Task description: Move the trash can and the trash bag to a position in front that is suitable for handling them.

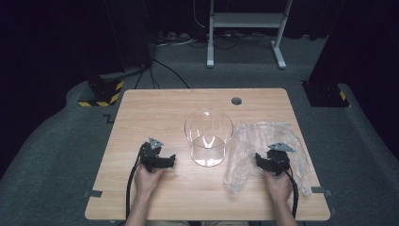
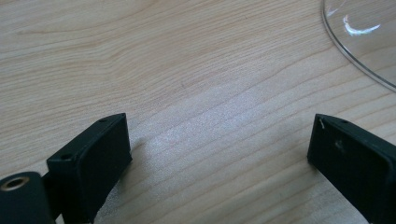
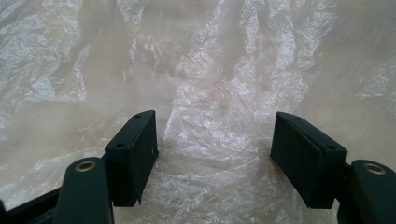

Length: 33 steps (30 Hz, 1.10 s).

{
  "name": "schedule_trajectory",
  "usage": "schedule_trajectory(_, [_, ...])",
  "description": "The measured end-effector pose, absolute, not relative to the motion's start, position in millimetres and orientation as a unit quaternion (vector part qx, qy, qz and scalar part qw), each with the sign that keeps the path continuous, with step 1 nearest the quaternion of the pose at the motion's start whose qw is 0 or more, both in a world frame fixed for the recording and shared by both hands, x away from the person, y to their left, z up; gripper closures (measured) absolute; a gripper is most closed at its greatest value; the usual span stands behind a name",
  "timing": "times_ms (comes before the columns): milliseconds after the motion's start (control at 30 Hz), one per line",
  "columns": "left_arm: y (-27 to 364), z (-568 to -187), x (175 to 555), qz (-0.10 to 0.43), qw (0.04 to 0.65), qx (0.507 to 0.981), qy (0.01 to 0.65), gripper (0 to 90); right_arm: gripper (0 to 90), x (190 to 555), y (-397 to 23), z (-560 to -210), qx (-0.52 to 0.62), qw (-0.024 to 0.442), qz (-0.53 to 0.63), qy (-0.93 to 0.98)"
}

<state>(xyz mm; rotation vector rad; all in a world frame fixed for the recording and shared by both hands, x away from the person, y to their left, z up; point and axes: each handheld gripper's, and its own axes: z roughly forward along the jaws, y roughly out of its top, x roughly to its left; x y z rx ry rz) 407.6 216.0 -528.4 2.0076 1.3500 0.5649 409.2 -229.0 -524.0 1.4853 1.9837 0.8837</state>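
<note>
Landmark: clear jar [image 1: 208, 137], upright mid-table, empty as far as I can see.

- Bag [image 1: 266, 153]: crumpled clear plastic, flat on the table [image 1: 141, 108] just right of the jar, near edge running toward the person. Not in the jar, not lifted.
- Right gripper [image 1: 264, 163]: right of the jar, sitting over the bag's near-left part. In the right gripper view [image 3: 212, 140] the jaws stand wide with film under and between them, pads not pressing on it. Holding nothing.
- Left gripper [image 1: 165, 161]: left of the jar, near it but apart, low over bare wood. Left gripper view [image 2: 219, 140] has the jaws wide, nothing between, with the jar's base rim at top right [image 2: 359, 51]. Holding nothing.

Progress, my read: work looks like getting the bag into or onto the jar, probably as a liner. Basically at the start. Done: the right is positioned over the bag. Left: pinch the film, lift, find and open the mouth, bring it over the jar's rim, seat it. The left likely steadies the jar or takes the other side of the bag.
</note>
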Motion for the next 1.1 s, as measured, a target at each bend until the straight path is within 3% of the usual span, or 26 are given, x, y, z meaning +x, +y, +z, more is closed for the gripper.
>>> schedule_trajectory(1100, [216.4,-528.2,407.1,0.215,0.323,0.765,0.513,7.1,31.6,405.8,-228.5,-516.1,0.54,0.251,0.343,0.727])
